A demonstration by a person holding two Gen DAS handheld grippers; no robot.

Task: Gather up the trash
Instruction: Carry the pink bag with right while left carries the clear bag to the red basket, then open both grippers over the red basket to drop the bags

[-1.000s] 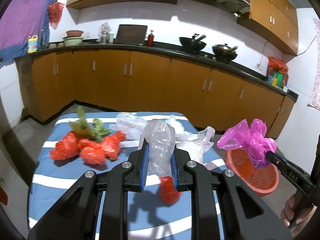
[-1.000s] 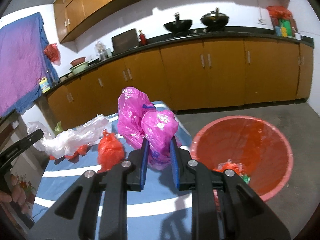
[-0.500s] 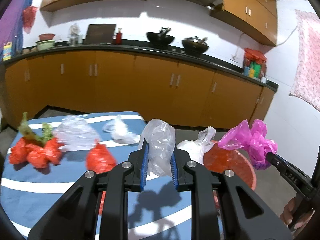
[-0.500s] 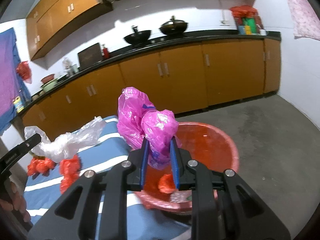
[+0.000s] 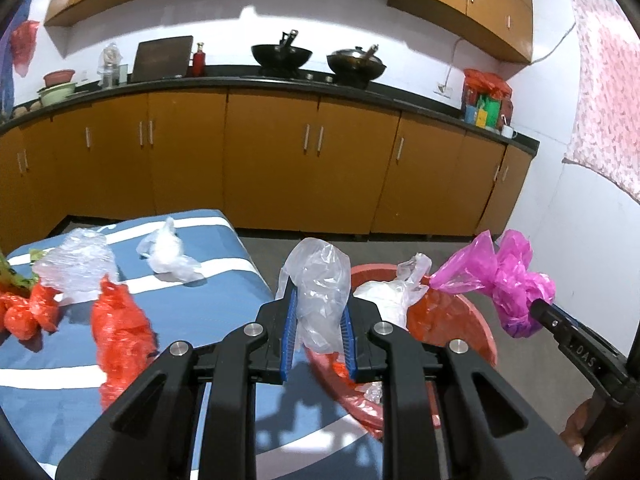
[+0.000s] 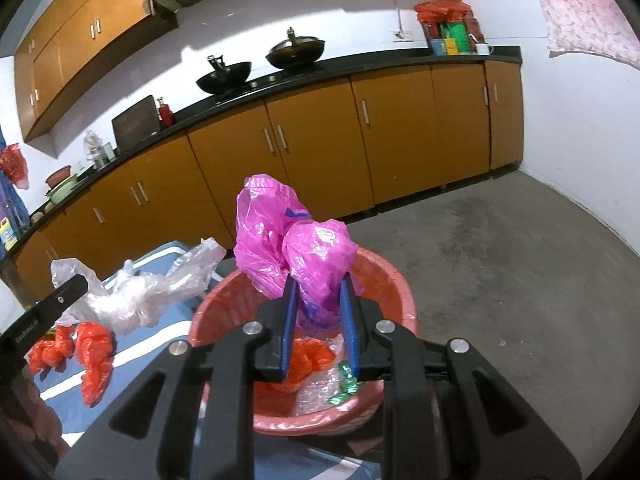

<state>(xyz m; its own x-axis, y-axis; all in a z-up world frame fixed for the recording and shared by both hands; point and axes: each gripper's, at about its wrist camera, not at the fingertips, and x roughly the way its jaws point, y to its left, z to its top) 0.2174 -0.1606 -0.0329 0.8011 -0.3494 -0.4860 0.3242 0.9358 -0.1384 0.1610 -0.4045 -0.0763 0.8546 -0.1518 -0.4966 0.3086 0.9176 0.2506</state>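
Note:
My left gripper is shut on a clear plastic bag, held over the near rim of the red basin. The bag's white tail hangs out over the basin. My right gripper is shut on a crumpled magenta plastic bag, right above the red basin, which holds orange, clear and green scraps. The right gripper with its magenta bag also shows at the right of the left wrist view. On the blue striped table lie red bags and clear bags.
The basin stands on the grey floor just off the table's right end. Orange base cabinets under a black counter with two woks run along the back wall. A hand grips the right tool.
Both grippers swung right with their bags, off the table toward the red basin. The magenta bag now hangs over the basin and the clear bag reaches its rim.

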